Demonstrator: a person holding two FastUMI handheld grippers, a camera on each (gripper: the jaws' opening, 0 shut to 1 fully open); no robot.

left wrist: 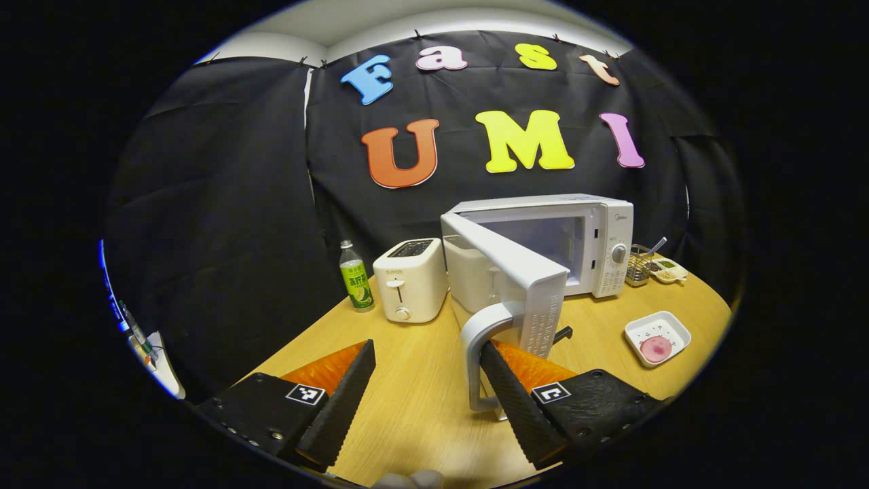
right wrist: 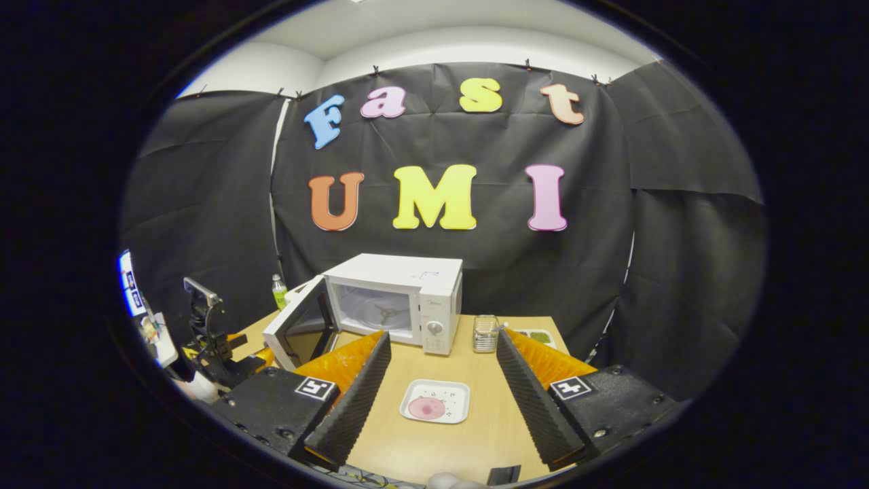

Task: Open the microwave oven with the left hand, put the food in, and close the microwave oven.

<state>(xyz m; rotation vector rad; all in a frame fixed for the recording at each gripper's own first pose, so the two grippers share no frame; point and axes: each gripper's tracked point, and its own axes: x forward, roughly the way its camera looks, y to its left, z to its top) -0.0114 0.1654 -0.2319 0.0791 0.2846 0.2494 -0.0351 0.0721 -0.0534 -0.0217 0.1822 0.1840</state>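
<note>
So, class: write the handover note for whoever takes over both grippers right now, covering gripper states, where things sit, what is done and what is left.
Left gripper: open, one finger hooked inside the door handle of the microwave; nothing clamped.
Right gripper: open, empty, hovering above the table, pointed at the plate of food.
Door: swung well open, cavity empty.
Plate: on the table in front of the microwave, untouched.
Done: door opened.
Left: pick up the plate, set it inside, close the door.
</note>
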